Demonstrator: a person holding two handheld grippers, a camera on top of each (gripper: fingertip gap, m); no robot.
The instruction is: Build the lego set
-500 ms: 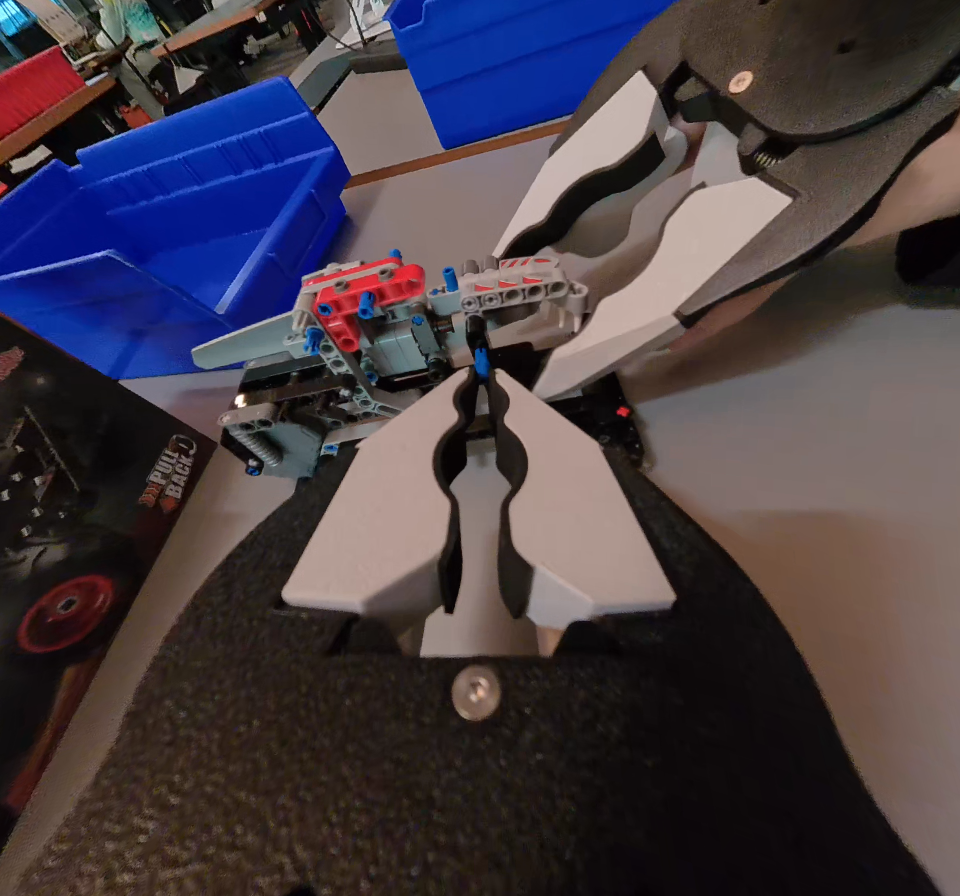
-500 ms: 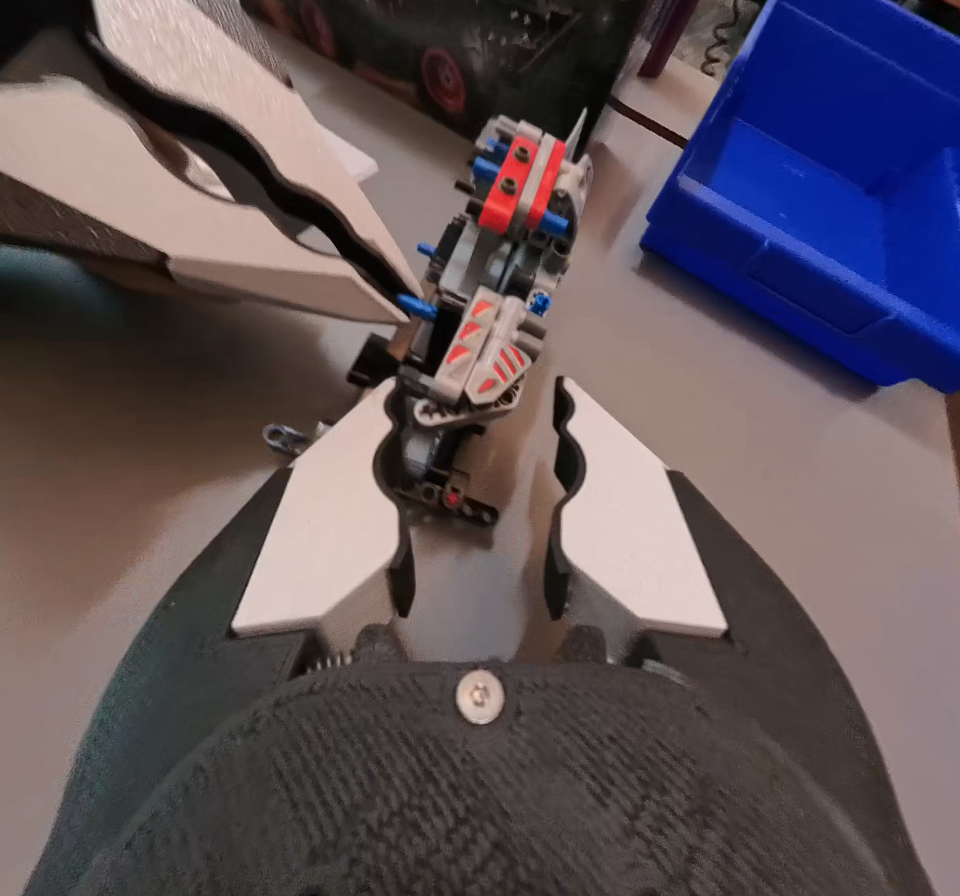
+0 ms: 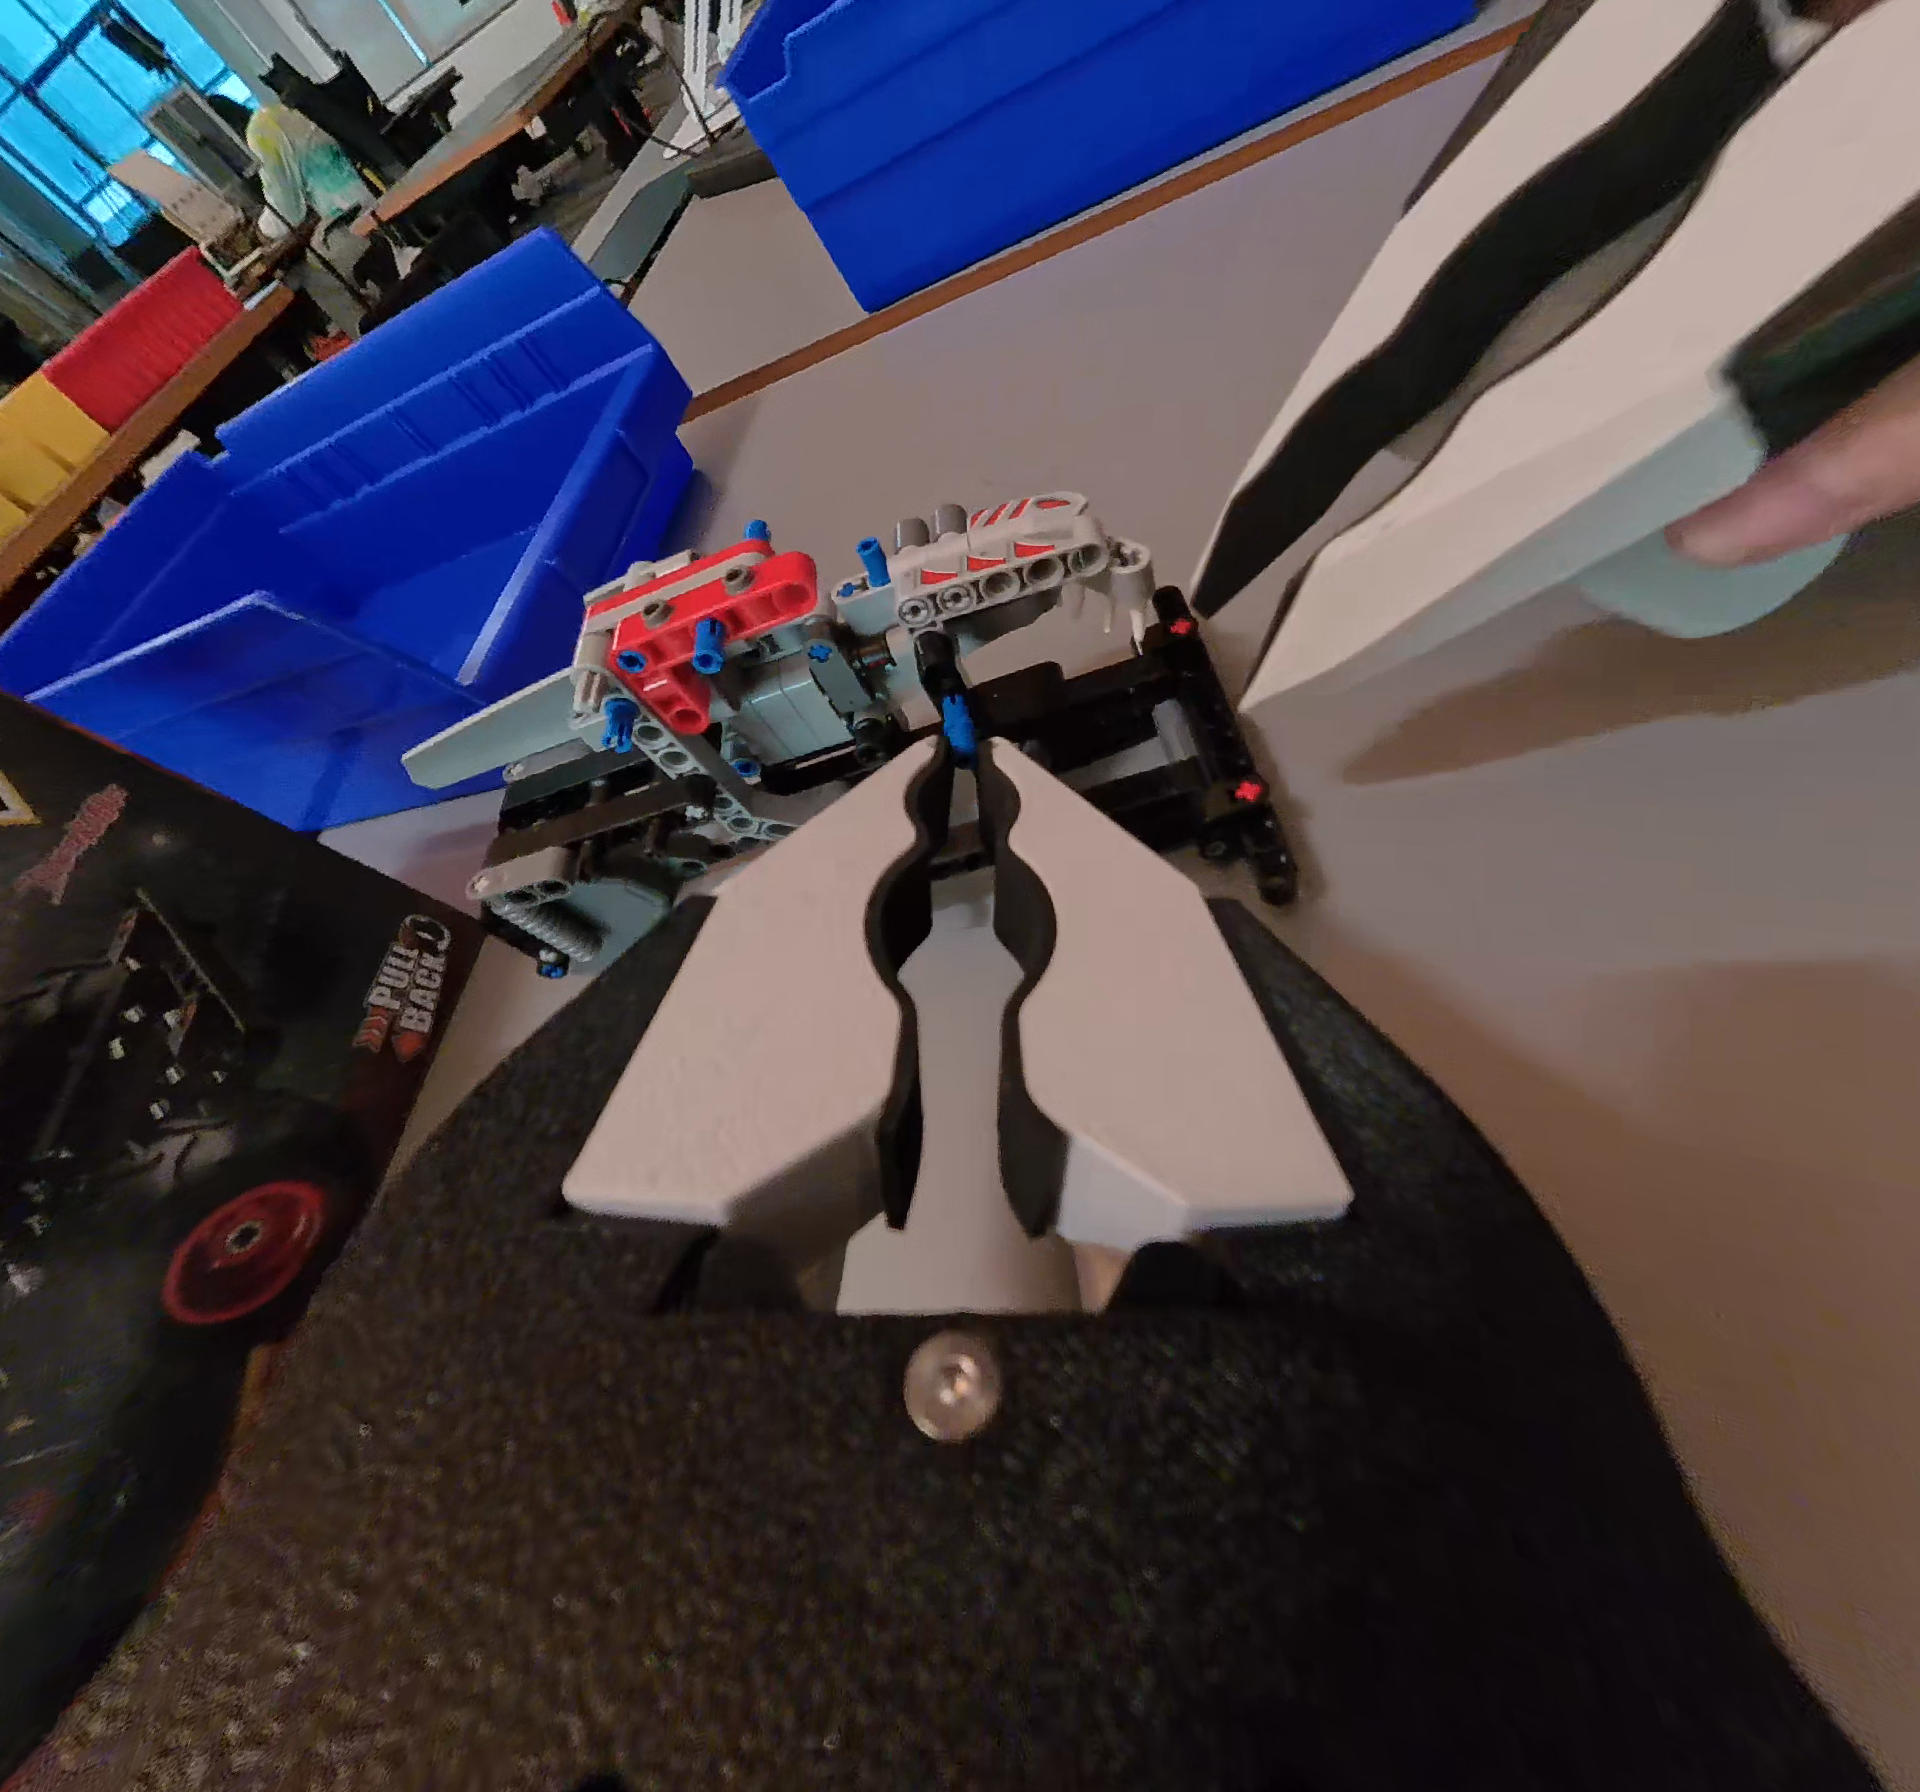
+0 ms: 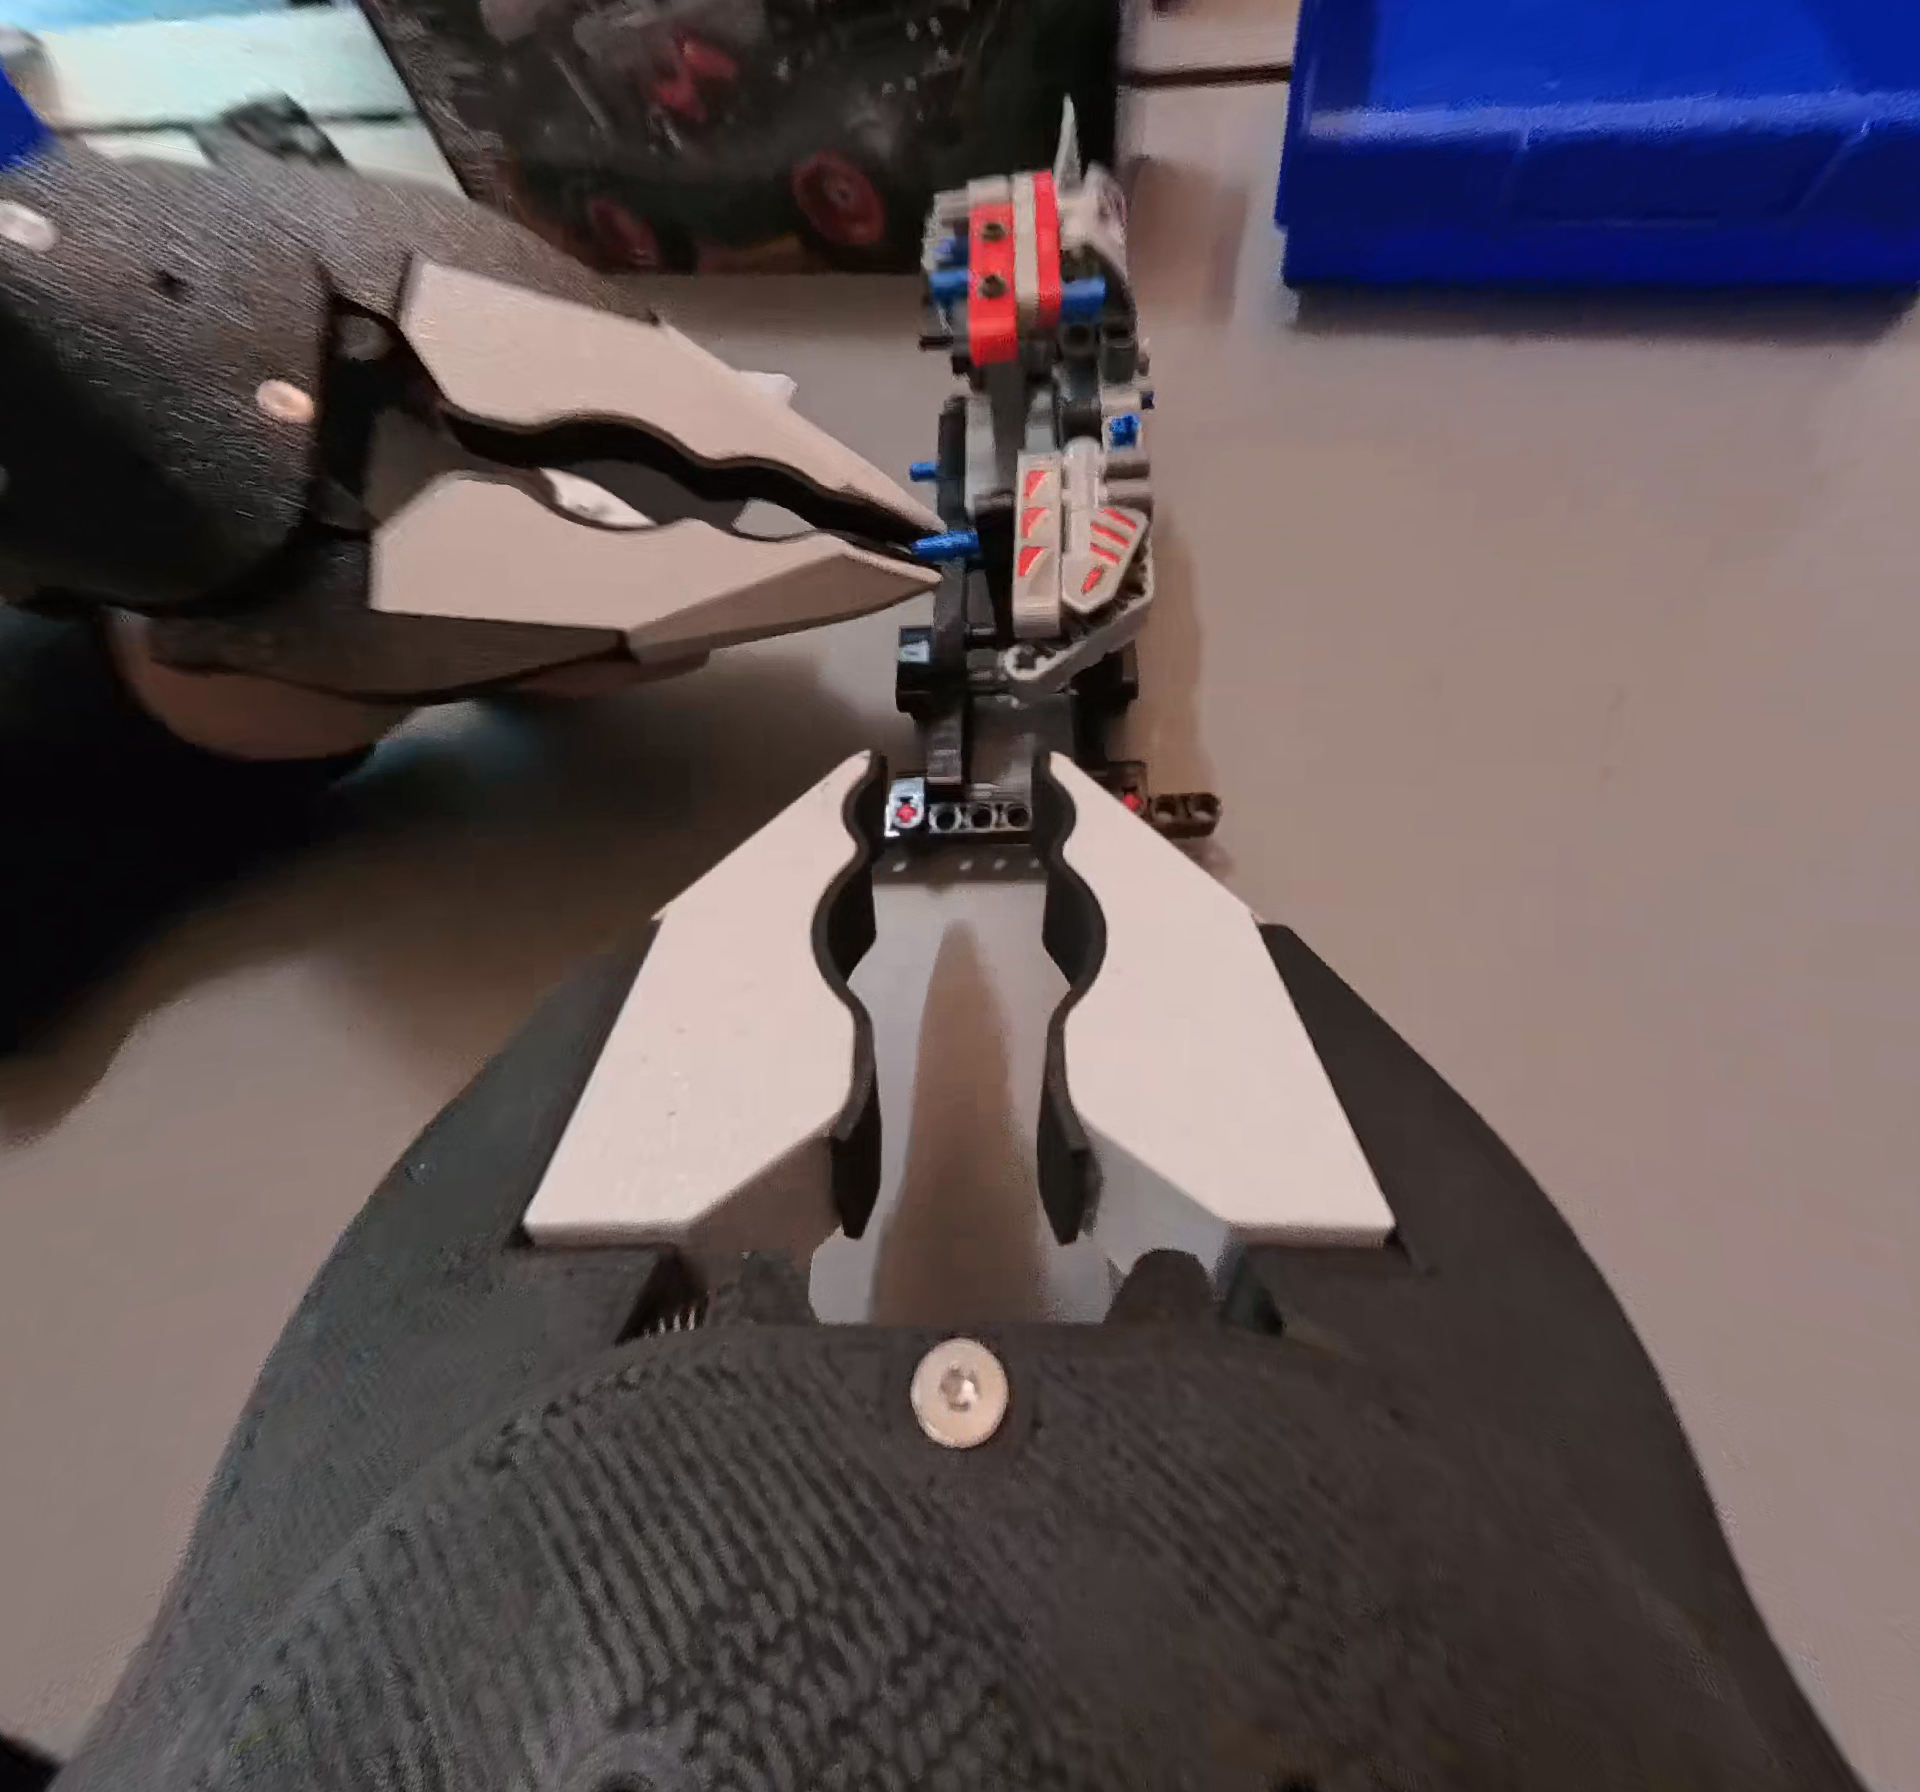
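Two grippers at a half-built lego vehicle (image 4: 1039, 516) on a grey table (image 4: 1507, 807)

The left gripper (image 4: 930, 547) pinches a blue pin (image 4: 943, 544) at the model's side; the right gripper (image 4: 958, 786) stands apart around its black rear beam (image 4: 961, 817). Set box (image 4: 727, 59) and blue bin (image 4: 1600, 80) behind.

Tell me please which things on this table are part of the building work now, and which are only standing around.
In use:
- lego model, partly built
- blue pin, pinched by the left gripper at the model's side
- right gripper, open at the model's black end

Only standing around:
- set box
- blue bins
- grey table, only the work surface
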